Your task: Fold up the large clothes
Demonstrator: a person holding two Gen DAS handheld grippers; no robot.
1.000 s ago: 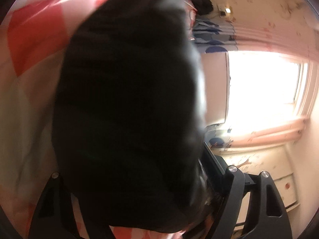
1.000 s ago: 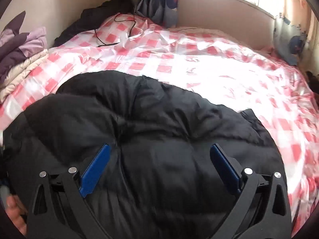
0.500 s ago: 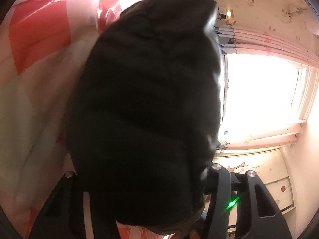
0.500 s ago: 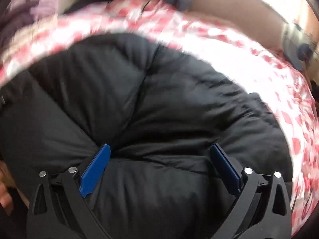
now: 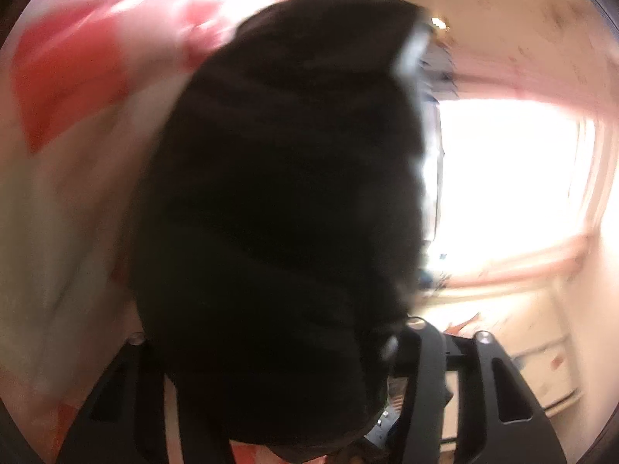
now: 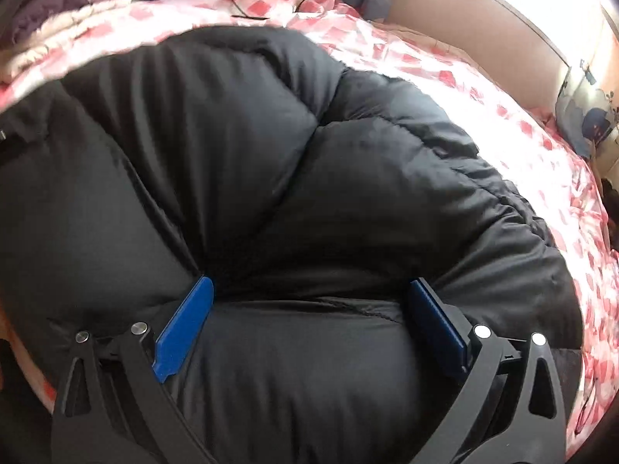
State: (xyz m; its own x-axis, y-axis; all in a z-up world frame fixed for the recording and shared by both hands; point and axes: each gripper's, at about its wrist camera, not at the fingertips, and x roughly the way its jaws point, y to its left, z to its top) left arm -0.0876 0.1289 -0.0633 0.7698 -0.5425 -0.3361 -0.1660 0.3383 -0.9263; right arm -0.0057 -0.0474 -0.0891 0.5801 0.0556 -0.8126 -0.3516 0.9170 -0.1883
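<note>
Both my grippers meet the black puffer jacket [image 6: 294, 178] on the checked bed [image 6: 483, 89]: left gripper [image 5: 271, 348] closing around a bunched fold, right gripper [image 6: 309, 309] spread wide, pressing in.

A home bedroom: checked bedspread [image 6: 445, 77], curtained window [image 5: 510, 178].

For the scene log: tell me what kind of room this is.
Most likely a bedroom: a bed under a red-and-white checked bedspread, folded clothes stacked at its edge, and a curtained window. A black puffer jacket lies on the bed.
</note>
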